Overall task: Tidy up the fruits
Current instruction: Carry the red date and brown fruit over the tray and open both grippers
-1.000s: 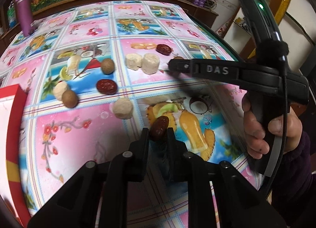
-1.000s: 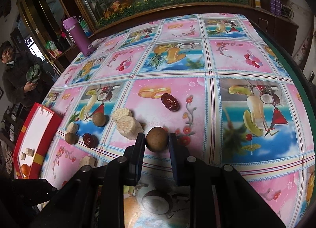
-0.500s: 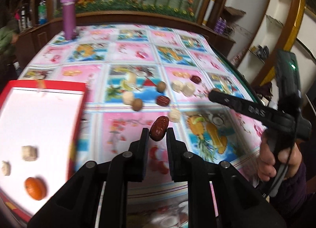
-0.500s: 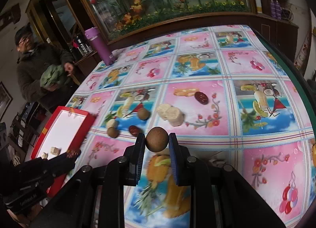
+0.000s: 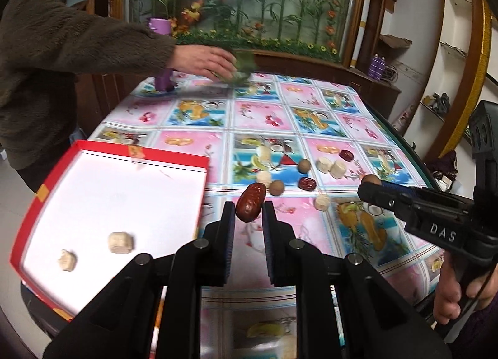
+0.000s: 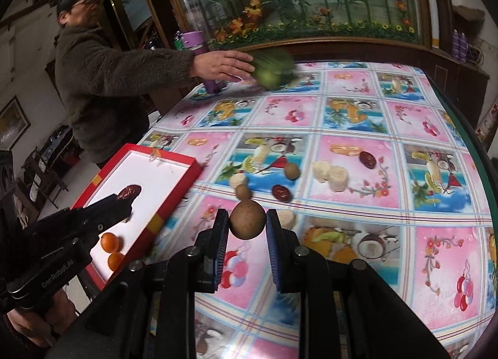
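Note:
My left gripper (image 5: pixel 248 207) is shut on a dark red date (image 5: pixel 250 202) and holds it in the air by the right edge of the red box (image 5: pixel 204 191). In the right wrist view the left gripper (image 6: pixel 124 202) with the date (image 6: pixel 129 192) hangs over the box (image 6: pixel 174 200). My right gripper (image 6: pixel 247 223) is shut on a round brown longan (image 6: pixel 247 223), lifted above the table; it also shows in the left wrist view (image 5: pixel 368 186). The box holds two pale pieces (image 5: pixel 119 242) and two small oranges (image 6: pixel 110 241).
Loose fruit lies mid-table: dates (image 6: pixel 281 192), longans (image 6: pixel 292 170), pale chunks (image 6: pixel 337 178). A person in a dark fleece (image 6: pixel 102 85) reaches over the far table with something green (image 6: pixel 270 71). A purple bottle (image 5: pixel 163 79) stands at the far left. The table's right edge (image 6: pixel 467 138) is dark.
Both grippers have risen and pulled back with their fruit; the left one has moved left to the box. The bystander's arm has reached in over the far table.

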Demonstrator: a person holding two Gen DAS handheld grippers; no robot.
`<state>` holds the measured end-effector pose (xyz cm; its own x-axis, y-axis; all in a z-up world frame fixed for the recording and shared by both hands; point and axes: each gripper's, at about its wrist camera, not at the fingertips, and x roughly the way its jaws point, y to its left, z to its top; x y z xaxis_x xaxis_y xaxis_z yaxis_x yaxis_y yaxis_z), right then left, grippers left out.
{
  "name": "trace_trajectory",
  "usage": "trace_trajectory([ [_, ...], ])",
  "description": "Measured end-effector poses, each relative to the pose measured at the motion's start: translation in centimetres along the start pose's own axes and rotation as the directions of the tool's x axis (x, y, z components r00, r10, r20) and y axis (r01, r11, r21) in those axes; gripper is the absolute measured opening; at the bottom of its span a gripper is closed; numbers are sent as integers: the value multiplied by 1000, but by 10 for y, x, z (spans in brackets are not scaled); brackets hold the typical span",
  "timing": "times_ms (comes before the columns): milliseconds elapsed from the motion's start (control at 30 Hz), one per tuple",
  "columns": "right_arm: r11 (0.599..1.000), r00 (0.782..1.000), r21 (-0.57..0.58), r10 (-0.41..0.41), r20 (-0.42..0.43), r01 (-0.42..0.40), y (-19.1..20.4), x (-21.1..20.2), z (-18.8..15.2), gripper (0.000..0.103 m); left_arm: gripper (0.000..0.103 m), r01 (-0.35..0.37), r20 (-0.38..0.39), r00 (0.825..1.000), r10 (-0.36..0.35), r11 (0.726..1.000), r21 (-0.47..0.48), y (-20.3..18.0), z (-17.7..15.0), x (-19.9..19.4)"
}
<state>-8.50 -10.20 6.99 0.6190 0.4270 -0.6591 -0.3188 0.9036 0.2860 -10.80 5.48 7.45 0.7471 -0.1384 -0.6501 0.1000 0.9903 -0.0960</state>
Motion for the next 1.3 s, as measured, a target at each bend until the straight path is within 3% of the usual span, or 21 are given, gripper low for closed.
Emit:
trace_trajectory([
  [400,993,999,-115,37,-26,-40,69,12,2,23,19,-76,75,994,79,996,-46,39,-3,-28],
  [700,977,994,-191,79,-70,-92,128,44,7,23,19,-186,107,974,199,976,-116,90,-12,-45],
  [1100,965,981,-213,122,-152,-153,184,93,10,23,19,-322,78,937,339,930,-180,157,-21,-43],
  [1300,971,972,-180,121,-202,-158,191,117,9,23,19,-338,53,934,354,921,-195,176,-25,-35],
])
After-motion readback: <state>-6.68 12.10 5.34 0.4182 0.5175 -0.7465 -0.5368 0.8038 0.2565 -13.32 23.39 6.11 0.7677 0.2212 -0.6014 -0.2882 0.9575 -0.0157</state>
